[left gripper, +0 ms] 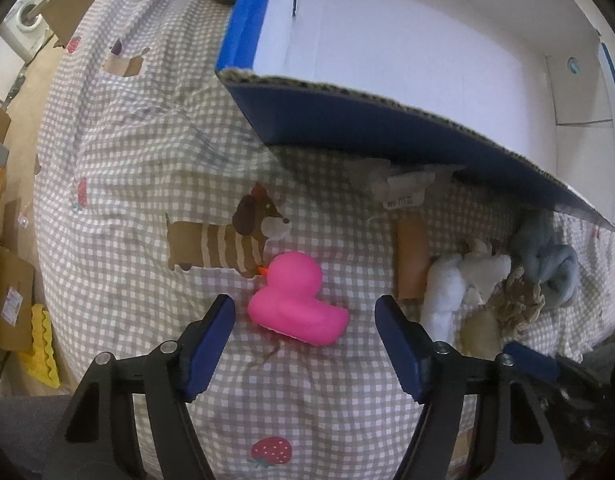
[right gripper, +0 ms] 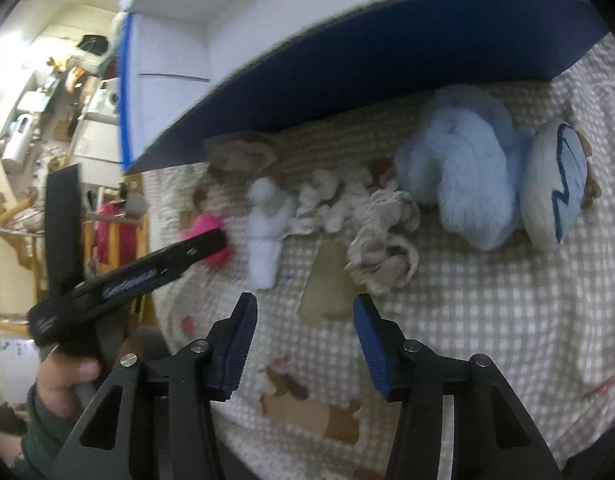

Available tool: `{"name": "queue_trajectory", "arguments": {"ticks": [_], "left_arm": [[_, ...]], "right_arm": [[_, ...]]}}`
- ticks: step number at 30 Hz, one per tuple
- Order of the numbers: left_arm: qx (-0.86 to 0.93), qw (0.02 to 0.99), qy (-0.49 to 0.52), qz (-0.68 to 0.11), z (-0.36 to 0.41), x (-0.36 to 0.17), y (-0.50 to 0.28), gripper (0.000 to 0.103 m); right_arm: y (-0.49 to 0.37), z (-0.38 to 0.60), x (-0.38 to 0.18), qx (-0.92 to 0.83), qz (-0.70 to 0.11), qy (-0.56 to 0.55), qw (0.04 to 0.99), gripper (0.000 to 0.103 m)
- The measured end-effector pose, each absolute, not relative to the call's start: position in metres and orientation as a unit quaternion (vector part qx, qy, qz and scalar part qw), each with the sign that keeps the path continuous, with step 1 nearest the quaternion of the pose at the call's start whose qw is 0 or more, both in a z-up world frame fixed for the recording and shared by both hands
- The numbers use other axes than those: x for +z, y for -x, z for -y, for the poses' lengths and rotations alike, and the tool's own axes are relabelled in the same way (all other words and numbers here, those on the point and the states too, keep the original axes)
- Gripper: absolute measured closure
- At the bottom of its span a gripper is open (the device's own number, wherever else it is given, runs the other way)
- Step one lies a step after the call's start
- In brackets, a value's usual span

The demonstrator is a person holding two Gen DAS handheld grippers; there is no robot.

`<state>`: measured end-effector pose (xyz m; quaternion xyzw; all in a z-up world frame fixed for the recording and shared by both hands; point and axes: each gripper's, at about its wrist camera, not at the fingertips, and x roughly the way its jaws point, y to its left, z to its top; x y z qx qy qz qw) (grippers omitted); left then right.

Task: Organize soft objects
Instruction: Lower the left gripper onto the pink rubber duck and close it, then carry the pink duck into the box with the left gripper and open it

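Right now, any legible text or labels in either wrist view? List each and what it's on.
None readable.
White fabric tag by the blue cardboard box: dark print, blurred.
Black handle of the left claw: pale lettering, blurred.
Brown carton's sticker: too small.

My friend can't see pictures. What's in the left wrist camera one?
A pink rubber duck lies on a checked bedsheet, just ahead of the left gripper, whose blue fingers stand open on either side of it without touching. Behind is a blue and white cardboard box, and to the right a heap of soft toys.
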<state>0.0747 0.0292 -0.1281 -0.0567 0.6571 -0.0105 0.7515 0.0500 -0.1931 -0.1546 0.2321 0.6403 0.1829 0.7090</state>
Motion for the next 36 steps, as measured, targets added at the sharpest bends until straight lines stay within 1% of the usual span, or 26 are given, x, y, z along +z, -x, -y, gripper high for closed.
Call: {"name": "queue_trajectory", "arguments": {"ticks": [2,4,5,10,11,12,13,16,19,23,32,36], "left_arm": [[-0.01,0.753,0.05,-0.656,-0.021,-0.131,-0.077,0.039],[-0.011,0.753,0.044,-0.656,-0.011,-0.137,-0.079,0.053],[-0.012,0.753,0.042,-0.657,-0.01,-0.142,-0.078,0.056],[-0.014,0.754,0.037,-0.656,-0.008,-0.151,-0.074,0.056],[-0.015,0.756,0.036,-0.653,-0.007,-0.151,-0.074,0.056],[-0.016,0.759,0.035,-0.65,-0.008,-0.149,-0.07,0.056],[-0.017,0.762,0.034,-0.647,-0.008,-0.147,-0.071,0.056],[-0.017,0.771,0.036,-0.635,-0.007,-0.142,-0.068,0.056],[-0.011,0.778,0.048,-0.627,-0.011,-0.134,-0.061,0.057],[-0.006,0.792,0.067,-0.607,-0.019,-0.116,-0.05,0.057],[-0.018,0.827,0.088,-0.555,-0.024,-0.068,-0.034,0.057],[-0.026,0.828,0.095,-0.552,-0.027,-0.055,-0.041,0.057]], "right_arm": [[-0.055,0.191,-0.16,0.166,-0.646,-0.224,0.71,0.049],[-0.057,0.189,-0.164,0.156,-0.649,-0.216,0.712,0.049],[-0.057,0.19,-0.167,0.155,-0.65,-0.213,0.713,0.049],[-0.061,0.185,-0.172,0.139,-0.647,-0.183,0.727,0.05],[-0.062,0.18,-0.176,0.137,-0.646,-0.178,0.73,0.053],[-0.063,0.179,-0.176,0.135,-0.644,-0.168,0.734,0.066],[-0.063,0.177,-0.176,0.135,-0.642,-0.159,0.738,0.075],[-0.061,0.174,-0.173,0.146,-0.635,-0.151,0.743,0.085],[-0.054,0.177,-0.163,0.156,-0.627,-0.144,0.749,0.09],[-0.043,0.177,-0.142,0.167,-0.609,-0.149,0.761,0.09],[-0.008,0.199,-0.063,0.152,-0.546,-0.174,0.805,0.09],[-0.003,0.208,-0.031,0.13,-0.523,-0.178,0.823,0.09]]}}
